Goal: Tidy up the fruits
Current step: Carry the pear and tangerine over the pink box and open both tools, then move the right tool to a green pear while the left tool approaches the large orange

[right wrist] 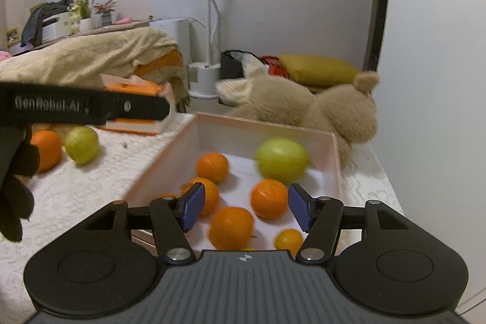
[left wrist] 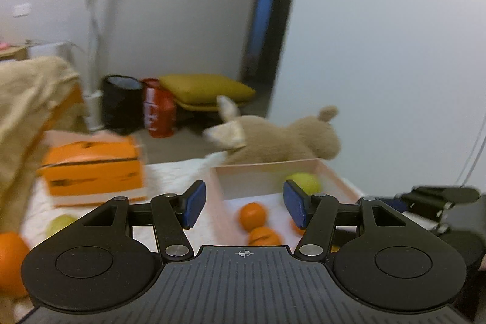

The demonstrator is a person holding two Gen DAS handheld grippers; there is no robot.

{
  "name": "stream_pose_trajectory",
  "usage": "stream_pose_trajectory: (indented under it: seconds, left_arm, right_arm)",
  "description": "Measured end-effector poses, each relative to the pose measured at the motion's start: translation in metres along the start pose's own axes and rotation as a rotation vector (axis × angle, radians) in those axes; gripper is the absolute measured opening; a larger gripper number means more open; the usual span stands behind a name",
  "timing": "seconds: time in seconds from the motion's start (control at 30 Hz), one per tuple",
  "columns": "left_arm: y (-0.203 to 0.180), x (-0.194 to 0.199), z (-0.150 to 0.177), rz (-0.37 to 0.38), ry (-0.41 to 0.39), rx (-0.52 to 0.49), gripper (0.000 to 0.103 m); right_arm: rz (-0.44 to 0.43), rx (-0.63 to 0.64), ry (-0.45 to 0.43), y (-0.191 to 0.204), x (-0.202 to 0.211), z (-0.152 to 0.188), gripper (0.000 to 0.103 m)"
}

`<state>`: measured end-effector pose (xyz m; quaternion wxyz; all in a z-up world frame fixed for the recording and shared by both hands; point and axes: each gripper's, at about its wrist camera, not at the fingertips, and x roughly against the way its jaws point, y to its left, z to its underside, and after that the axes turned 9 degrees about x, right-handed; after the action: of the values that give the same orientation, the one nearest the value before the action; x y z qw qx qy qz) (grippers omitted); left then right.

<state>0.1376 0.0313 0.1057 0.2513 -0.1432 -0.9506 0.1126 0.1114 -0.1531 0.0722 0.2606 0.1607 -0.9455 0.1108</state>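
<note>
A shallow pink box [right wrist: 188,135] on the white tablecloth holds several oranges [right wrist: 268,198] and a green apple [right wrist: 281,160]. It also shows in the left wrist view [left wrist: 334,175] with oranges [left wrist: 252,216] and the green apple [left wrist: 305,182]. My right gripper [right wrist: 246,210] is open and empty, just above the box's near end. My left gripper [left wrist: 244,205] is open and empty, near the box's left wall. Outside the box to the left lie an orange [right wrist: 47,149] and a green apple [right wrist: 81,144]; they also show in the left wrist view, orange [left wrist: 10,263] and apple [left wrist: 60,225].
A beige plush toy [right wrist: 319,108] lies behind the box. An orange box [left wrist: 94,169] sits at the back left of the table. A beige blanket [right wrist: 91,56] is heaped beyond it. The wall stands close on the right. The left gripper's body [right wrist: 82,107] crosses the right wrist view.
</note>
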Motion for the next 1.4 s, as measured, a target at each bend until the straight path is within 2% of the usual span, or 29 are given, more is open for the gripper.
stream_pose_trajectory:
  seconds: [0.13, 0.27, 0.4, 0.57, 0.67, 0.73, 0.83, 1.0, 1.03, 1.1, 1.27, 1.4]
  left_arm:
    - [0.037, 0.028, 0.028, -0.149, -0.011, 0.048, 0.062]
    - [0.079, 0.049, 0.056, -0.305, 0.005, 0.106, 0.062]
    - [0.120, 0.067, 0.066, -0.361, -0.016, 0.238, 0.062]
    - [0.142, 0.084, 0.060, -0.321, -0.070, 0.307, 0.049]
    - [0.148, 0.085, 0.061, -0.326, -0.068, 0.327, 0.039]
    - [0.147, 0.086, 0.064, -0.328, -0.060, 0.324, 0.040]
    - [0.138, 0.087, 0.066, -0.333, -0.059, 0.298, 0.040]
    - [0.132, 0.086, 0.076, -0.356, -0.079, 0.325, 0.040]
    - [0.131, 0.084, 0.078, -0.356, -0.078, 0.330, 0.040]
    - [0.130, 0.081, 0.080, -0.361, -0.070, 0.324, 0.040]
    - [0.129, 0.075, 0.084, -0.364, -0.054, 0.324, 0.040]
    - [0.129, 0.069, 0.087, -0.364, -0.016, 0.316, 0.040]
  right_arm:
    - [-0.048, 0.040, -0.012, 0.027, 0.002, -0.013, 0.067]
    - [-0.093, 0.109, -0.006, 0.062, -0.006, -0.022, 0.068]
    - [-0.141, 0.150, 0.000, 0.097, -0.017, -0.029, 0.069]
    - [-0.206, 0.089, 0.044, 0.121, -0.043, -0.045, 0.070]
    - [-0.231, 0.024, 0.045, 0.129, -0.057, -0.053, 0.073]
    - [-0.230, -0.020, 0.028, 0.134, -0.068, -0.058, 0.080]
    - [-0.211, -0.049, 0.008, 0.143, -0.091, -0.065, 0.082]
    - [-0.185, -0.056, 0.063, 0.161, -0.143, -0.070, 0.082]
    - [-0.183, -0.063, 0.051, 0.161, -0.148, -0.069, 0.086]
    - [-0.213, -0.086, 0.024, 0.159, -0.153, -0.067, 0.087]
    - [-0.348, -0.086, 0.055, 0.157, -0.162, -0.071, 0.087]
    - [-0.399, -0.032, 0.022, 0.178, -0.155, -0.077, 0.087]
